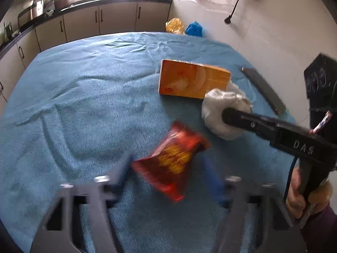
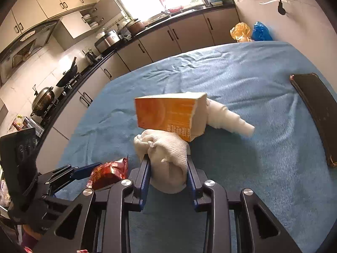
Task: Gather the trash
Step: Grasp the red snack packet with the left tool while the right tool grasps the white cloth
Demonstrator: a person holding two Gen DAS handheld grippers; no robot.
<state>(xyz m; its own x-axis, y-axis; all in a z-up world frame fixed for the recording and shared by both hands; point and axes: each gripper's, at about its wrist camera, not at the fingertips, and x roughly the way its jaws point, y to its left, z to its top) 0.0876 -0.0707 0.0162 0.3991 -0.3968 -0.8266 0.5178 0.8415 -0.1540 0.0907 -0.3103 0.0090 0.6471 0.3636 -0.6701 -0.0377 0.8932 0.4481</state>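
Between my right hand-held gripper's (image 2: 168,168) blue fingers sits a crumpled white paper wad (image 2: 166,158), pinched from both sides on the blue-covered surface (image 2: 252,105). Just behind it lies an orange carton (image 2: 168,113). My left hand-held gripper (image 1: 166,164) is spread around a red snack packet (image 1: 172,162); blur hides whether the fingers touch it.
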